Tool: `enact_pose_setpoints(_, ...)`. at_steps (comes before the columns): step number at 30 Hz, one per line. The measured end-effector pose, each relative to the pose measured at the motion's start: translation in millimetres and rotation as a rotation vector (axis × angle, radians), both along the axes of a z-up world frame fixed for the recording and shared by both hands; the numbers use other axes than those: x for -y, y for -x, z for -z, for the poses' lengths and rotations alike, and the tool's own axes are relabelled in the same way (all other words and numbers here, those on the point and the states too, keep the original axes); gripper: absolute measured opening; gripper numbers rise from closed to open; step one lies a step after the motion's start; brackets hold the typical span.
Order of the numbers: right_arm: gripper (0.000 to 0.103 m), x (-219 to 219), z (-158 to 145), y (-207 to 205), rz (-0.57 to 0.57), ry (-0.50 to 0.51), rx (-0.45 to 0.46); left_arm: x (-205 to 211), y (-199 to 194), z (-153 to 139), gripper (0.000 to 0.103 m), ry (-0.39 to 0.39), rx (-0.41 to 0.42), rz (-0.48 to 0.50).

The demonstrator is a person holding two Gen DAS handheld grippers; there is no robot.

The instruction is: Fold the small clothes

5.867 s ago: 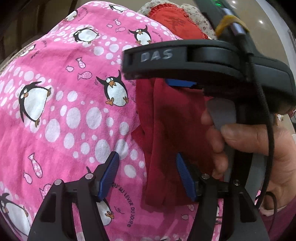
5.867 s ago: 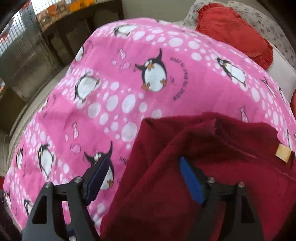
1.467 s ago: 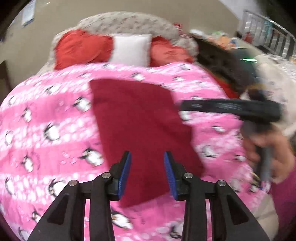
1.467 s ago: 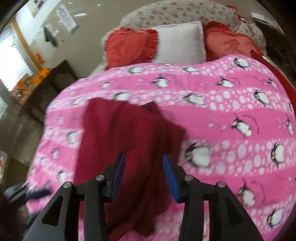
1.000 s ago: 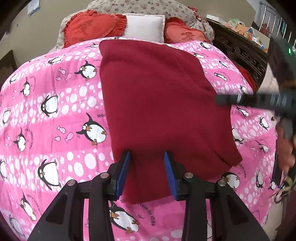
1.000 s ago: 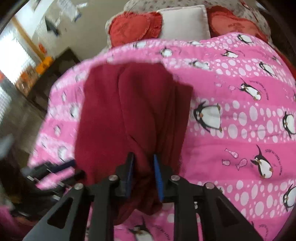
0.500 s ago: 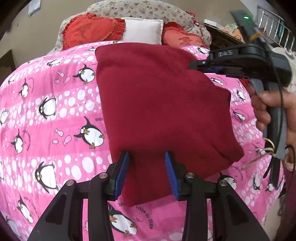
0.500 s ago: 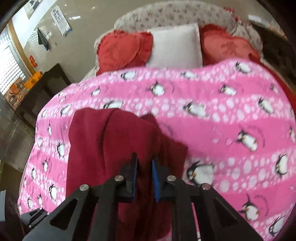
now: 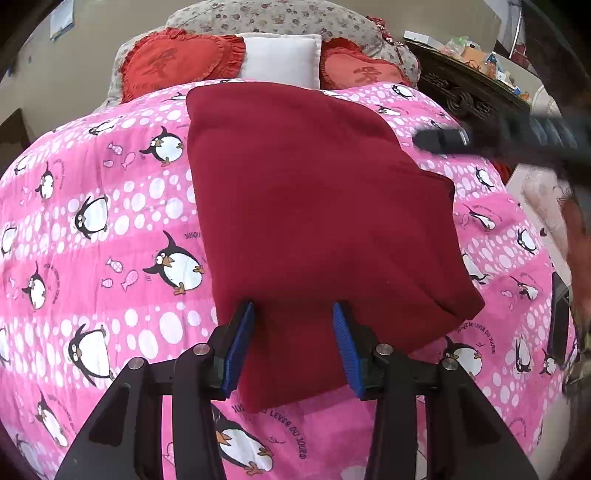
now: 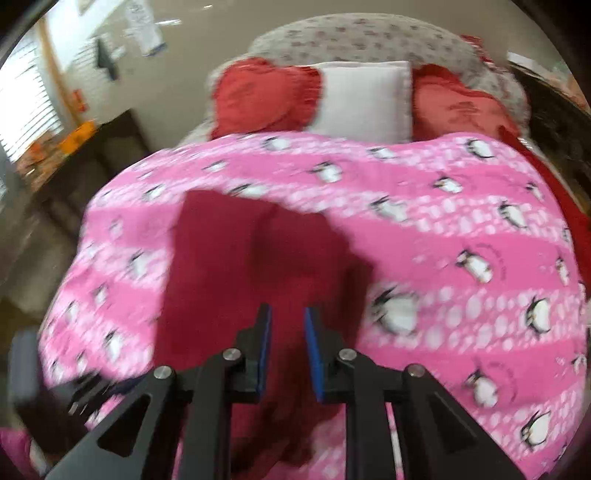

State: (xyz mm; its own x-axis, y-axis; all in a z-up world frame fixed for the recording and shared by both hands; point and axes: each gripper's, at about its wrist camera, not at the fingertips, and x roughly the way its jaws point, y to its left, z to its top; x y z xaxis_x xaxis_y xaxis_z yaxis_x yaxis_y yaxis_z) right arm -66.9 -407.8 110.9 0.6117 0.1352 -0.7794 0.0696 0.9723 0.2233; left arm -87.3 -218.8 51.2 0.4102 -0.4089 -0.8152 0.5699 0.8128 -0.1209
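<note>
Your left tool, fingers spread wide, frames the near edge of the dark red garment spread mid-frame on the pink penguin bedspread; your right tool, fingers narrowly parted, holds nothing.

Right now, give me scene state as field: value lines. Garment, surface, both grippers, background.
garment: dark red garment, lying mostly flat on the bed, a layered edge showing along its right side
surface: pink penguin-print blanket covering the bed
left gripper: open, fingers straddling the garment's near edge, not clamped
right gripper: narrow gap between fingers, over the garment; view blurred, grip cannot be told
background: two red heart cushions, white pillow between them, floral headboard
fold status: unclear whether finished
</note>
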Motion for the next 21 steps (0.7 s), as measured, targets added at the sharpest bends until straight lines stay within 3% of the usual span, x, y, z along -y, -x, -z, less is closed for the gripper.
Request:
enact_pose_setpoints(3,0.019,-13.3,19.3,9.3,-0.034,0.025,-0.056,1.6,0.9,1.3,0.023,-0.008,0.000,0.001)
enact_pose_setpoints(5,0.021,-9.8,39.7,10.5,0.009,0.110,-0.103,3.3,2.5,0.6,0.023,-0.016,0.001,0.012)
enact_pose_setpoints(7,0.022,3.7,57.3,10.6,0.034,0.031,-0.131,5.3,3.4,-0.9,0.023,-0.038,0.000,0.016)
enact_pose_setpoints(9,0.024,15.8,53.7,16.8,0.074,-0.054,-0.122,4.2,4.5,-4.9,0.023,-0.041,-0.007,0.011)
enact_pose_setpoints(11,0.024,17.0,41.3,25.0,0.087,-0.074,-0.093,-2.4,4.7,-10.4,0.023,-0.022,-0.016,-0.011)
enact_pose_setpoints(16,0.026,5.9,14.5,54.9,0.081,-0.004,-0.028,-24.0,1.2,-17.9,0.023,0.000,-0.002,-0.065)
enact_pose_setpoints(21,0.026,-6.9,25.8,68.3,0.033,-0.087,-0.025,-37.4,-6.3,-10.1,0.023,-0.011,-0.026,-0.118)
